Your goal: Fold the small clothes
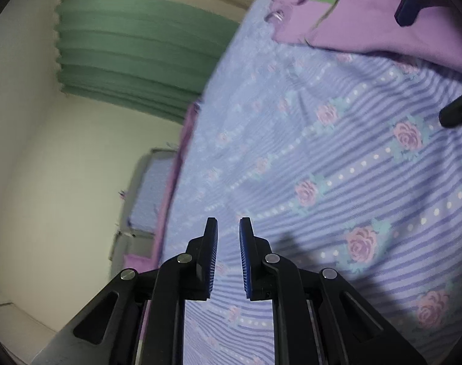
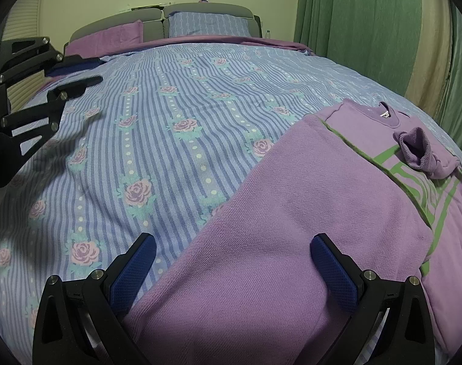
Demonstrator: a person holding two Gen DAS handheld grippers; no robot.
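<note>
Blue-padded right gripper (image 2: 232,261) stood wide apart at frame bottom, nothing pinched | purple sweater (image 2: 337,213) lay lower right on striped rose bedspread (image 2: 170,152) | left gripper (image 1: 228,228) nearly together, empty, over bedspread | green curtain (image 2: 352,36) upper right
</note>
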